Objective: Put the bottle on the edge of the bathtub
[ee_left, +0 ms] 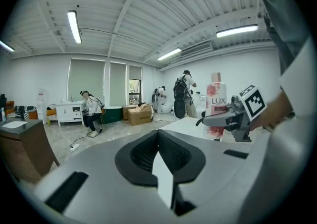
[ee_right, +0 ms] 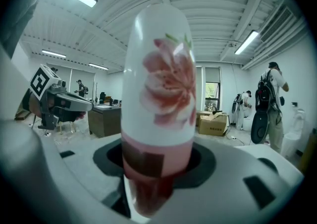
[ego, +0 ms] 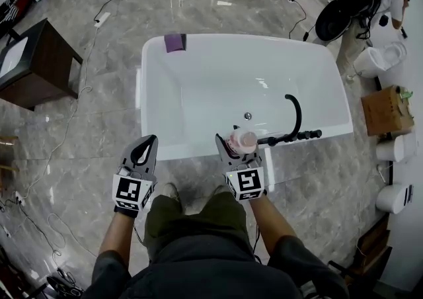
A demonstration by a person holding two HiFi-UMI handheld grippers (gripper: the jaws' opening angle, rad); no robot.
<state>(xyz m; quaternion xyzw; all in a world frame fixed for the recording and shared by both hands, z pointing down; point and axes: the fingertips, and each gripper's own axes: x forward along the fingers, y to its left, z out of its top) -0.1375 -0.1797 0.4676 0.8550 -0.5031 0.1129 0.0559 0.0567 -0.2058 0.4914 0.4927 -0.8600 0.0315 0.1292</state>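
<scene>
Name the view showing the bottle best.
The right gripper view: the bottle fills the frame, clamped between the jaws, flower print clear. The left gripper view shows it small but whole. The head view shows only its top from above.

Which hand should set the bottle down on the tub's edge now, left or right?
Right, I'd say. The right gripper holds the bottle upright, by the bathtub's near rim. The left gripper is shut and empty, off to the side.

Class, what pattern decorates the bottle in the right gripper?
A pink-red flower on the white bottle; clearest in the right gripper view.
</scene>
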